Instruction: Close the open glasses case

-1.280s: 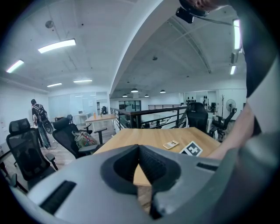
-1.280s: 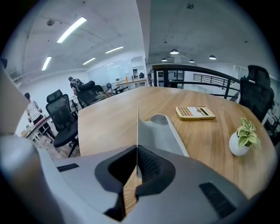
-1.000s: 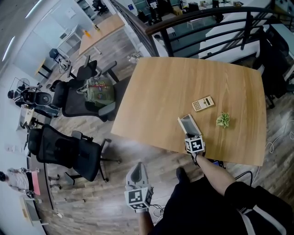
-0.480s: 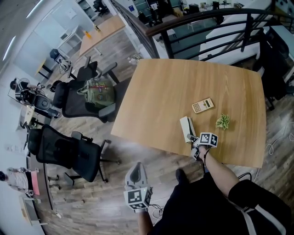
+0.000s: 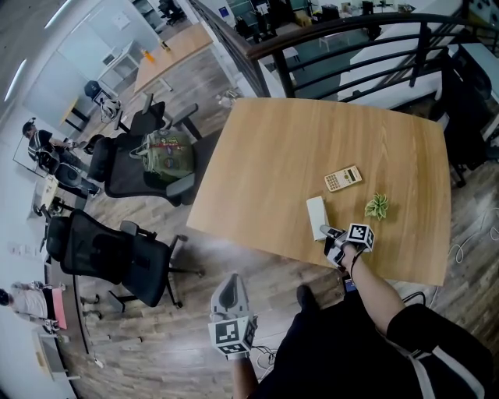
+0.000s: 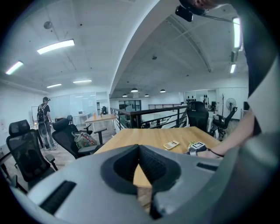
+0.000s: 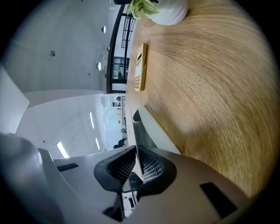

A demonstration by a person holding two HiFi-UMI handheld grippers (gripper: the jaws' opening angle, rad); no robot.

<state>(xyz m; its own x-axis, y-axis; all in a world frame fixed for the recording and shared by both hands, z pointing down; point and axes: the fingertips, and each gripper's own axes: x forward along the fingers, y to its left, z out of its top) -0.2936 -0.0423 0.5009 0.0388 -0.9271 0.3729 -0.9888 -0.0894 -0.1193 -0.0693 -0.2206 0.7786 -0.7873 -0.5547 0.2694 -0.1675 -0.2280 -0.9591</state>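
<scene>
Fingers on my right gripper [image 5: 334, 235] have just been easing apart, the edge of the glasses case [image 5: 316, 217] between them. On the left gripper [image 5: 231, 285] they're shut, empty. That case lies flat near the worktop [image 5: 265, 156] edge, so a snagged pullback could reopen it.

Right gripper [image 7: 136, 151] hides the near end of the glasses case [image 7: 151, 130].

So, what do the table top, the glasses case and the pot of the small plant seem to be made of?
Table top: wood or wood-look laminate, matte, with visible grain.
Glasses case: smooth pale grey shell, probably hard plastic.
Pot: white and smooth, possibly ceramic.
</scene>
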